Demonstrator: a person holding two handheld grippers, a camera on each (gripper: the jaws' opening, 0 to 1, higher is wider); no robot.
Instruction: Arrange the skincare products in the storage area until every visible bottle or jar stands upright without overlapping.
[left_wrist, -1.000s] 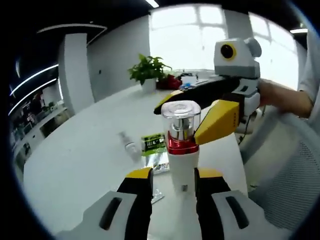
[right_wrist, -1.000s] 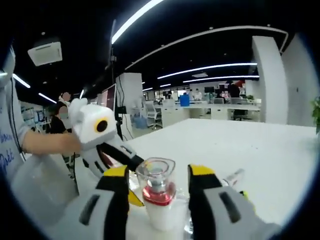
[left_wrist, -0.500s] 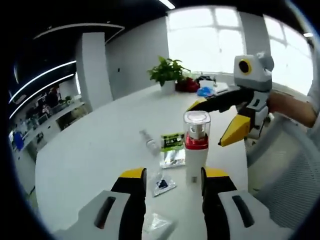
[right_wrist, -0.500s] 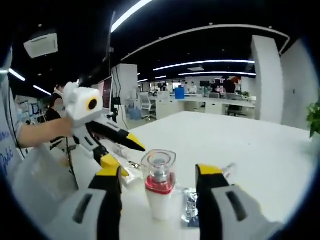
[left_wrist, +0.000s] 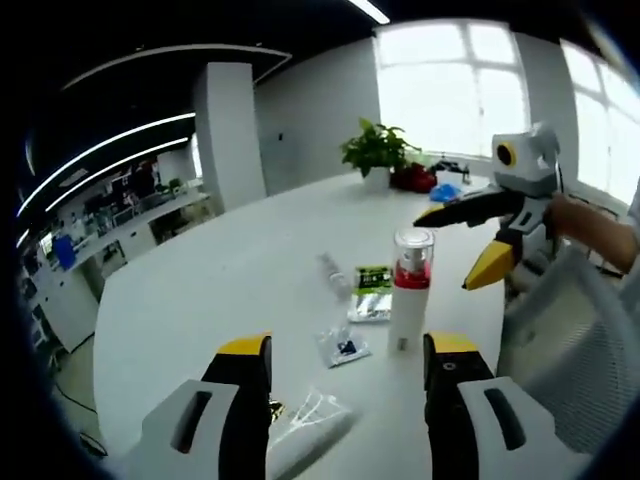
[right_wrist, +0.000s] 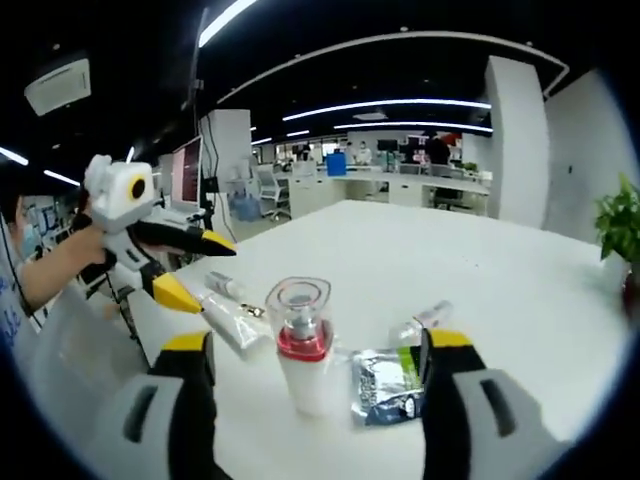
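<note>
A white pump bottle with a red collar and clear cap stands upright on the white table. It is a short way ahead of my left gripper, which is open with nothing between its jaws. The right gripper hovers beyond the bottle with its yellow-tipped jaws apart. In the right gripper view the same bottle stands just ahead of my open right gripper, and the left gripper is held at the far left. A white tube lies flat, as does a small clear vial.
Foil sachets and a small clear packet lie flat by the bottle, with the vial behind them and the tube near my left jaws. A potted plant stands at the table's far end. A chair back is on the right.
Both grippers have drawn back from the pump bottle and their jaws stand wider apart. The bottle, earlier between the left jaws, now stands free on the table.
</note>
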